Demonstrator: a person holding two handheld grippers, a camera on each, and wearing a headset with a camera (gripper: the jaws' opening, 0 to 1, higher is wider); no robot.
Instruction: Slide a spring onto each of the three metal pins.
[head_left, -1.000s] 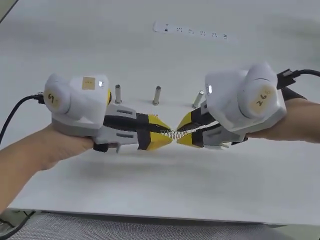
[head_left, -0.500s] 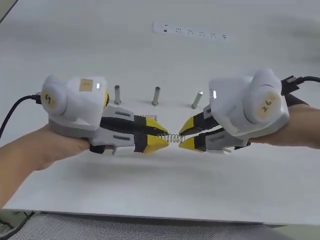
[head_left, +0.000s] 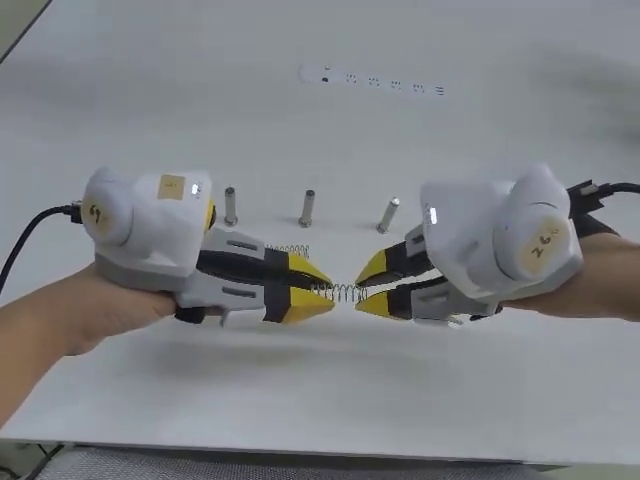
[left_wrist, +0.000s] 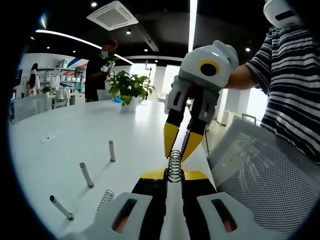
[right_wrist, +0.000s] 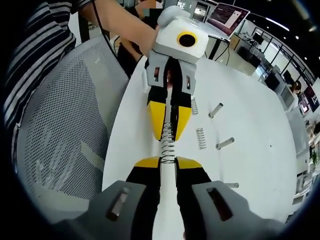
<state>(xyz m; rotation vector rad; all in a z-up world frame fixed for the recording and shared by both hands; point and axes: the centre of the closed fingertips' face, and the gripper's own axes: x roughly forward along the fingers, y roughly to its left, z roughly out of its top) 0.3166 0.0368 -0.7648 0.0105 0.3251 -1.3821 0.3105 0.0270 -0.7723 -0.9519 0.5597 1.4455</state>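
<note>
Two ends, one thin coiled wire spring (head_left: 342, 291): yellow-tipped left gripper (head_left: 322, 293) pinches one, yellow-tipped right gripper (head_left: 362, 290) pinches the other, just nearer than the three short steel pins (head_left: 307, 208).

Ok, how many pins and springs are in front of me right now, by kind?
metal pins: 3
springs: 3, two loose on the table, plus the spring clamped between the left gripper and the right gripper
total: 6

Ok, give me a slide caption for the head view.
Left gripper and right gripper hold one spring in front of three pins.
</note>
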